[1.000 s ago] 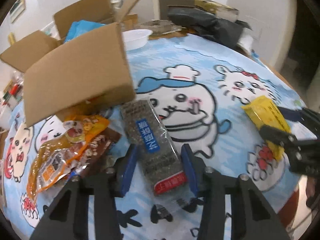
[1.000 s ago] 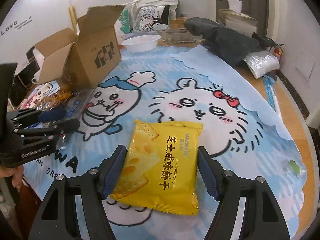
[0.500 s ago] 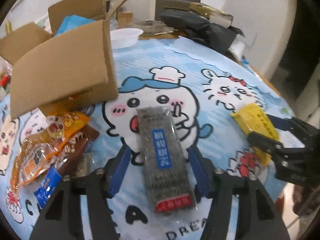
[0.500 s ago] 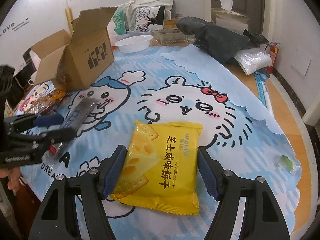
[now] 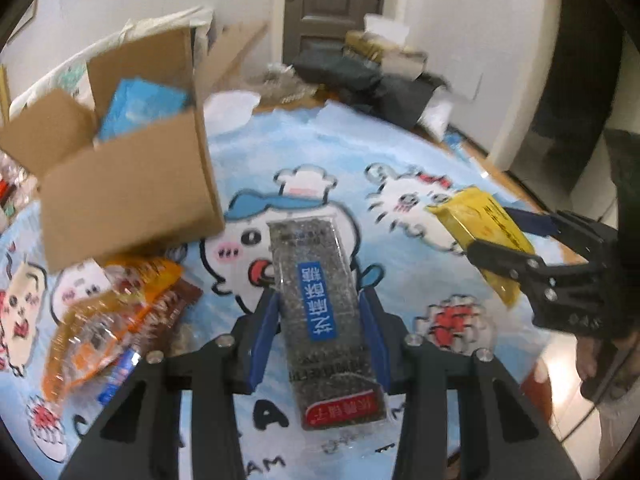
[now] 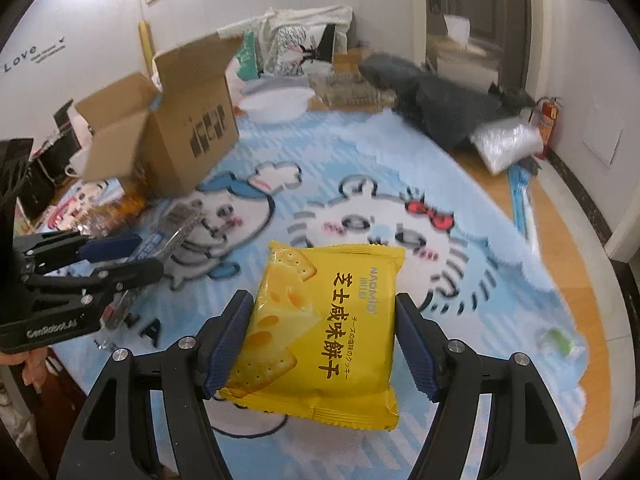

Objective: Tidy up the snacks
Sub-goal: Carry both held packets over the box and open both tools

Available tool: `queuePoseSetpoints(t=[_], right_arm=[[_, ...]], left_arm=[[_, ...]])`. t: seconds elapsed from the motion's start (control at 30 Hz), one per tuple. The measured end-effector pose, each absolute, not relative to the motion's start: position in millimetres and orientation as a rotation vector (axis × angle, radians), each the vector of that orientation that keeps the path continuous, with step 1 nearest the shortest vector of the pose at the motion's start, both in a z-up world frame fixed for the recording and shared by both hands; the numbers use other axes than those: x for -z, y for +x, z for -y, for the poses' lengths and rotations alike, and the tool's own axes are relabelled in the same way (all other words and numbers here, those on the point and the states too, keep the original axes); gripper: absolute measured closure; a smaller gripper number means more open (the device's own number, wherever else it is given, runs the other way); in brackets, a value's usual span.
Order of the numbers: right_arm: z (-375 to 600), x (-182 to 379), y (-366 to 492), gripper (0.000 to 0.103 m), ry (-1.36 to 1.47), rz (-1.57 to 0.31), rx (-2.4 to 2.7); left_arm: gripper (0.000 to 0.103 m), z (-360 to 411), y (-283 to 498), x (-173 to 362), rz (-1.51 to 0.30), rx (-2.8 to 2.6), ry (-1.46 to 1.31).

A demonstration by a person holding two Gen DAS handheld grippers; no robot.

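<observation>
The left claw (image 5: 318,332) reaches forward above the blue cartoon-printed surface (image 5: 304,152), its blue pads pressed against both long sides of a dark sesame bar pack (image 5: 322,312), which it grips lifted and pointing ahead. To its right, the right claw (image 6: 322,340) also points forward, closed on the sides of a yellow cracker packet (image 6: 320,328) held above the surface. An open cardboard box (image 5: 128,192) stands at the left, with orange and brown snack bags (image 5: 116,312) lying beside it.
</observation>
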State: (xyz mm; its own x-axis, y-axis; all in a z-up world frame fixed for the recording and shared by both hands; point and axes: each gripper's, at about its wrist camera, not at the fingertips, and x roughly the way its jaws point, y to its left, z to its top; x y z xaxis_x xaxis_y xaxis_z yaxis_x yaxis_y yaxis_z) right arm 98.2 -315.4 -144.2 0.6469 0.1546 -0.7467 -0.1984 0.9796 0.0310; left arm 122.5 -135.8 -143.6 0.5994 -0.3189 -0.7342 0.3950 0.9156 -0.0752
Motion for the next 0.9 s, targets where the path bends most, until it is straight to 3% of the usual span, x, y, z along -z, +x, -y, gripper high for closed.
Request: queuePoseSetpoints(t=[0.27,0.47,0.9], right_arm=[[292.2,62.1,91.5,0.035,-0.081,-0.684,-0.242],[246.1,15.8,110.3,0.035,-0.171,-0.600,-0.268],[123.3,15.0,232.5,0.035,-0.283,-0.748,-0.389]], left_arm=[[0.064,94.1,102.7,52.5,-0.650,0.428,0.086],[0.064,46.6,134.5,-2.8,-0.603,0.336,0.110],[0.064,16.3,270.4,-5.2,-0.769,0.265,0.147]])
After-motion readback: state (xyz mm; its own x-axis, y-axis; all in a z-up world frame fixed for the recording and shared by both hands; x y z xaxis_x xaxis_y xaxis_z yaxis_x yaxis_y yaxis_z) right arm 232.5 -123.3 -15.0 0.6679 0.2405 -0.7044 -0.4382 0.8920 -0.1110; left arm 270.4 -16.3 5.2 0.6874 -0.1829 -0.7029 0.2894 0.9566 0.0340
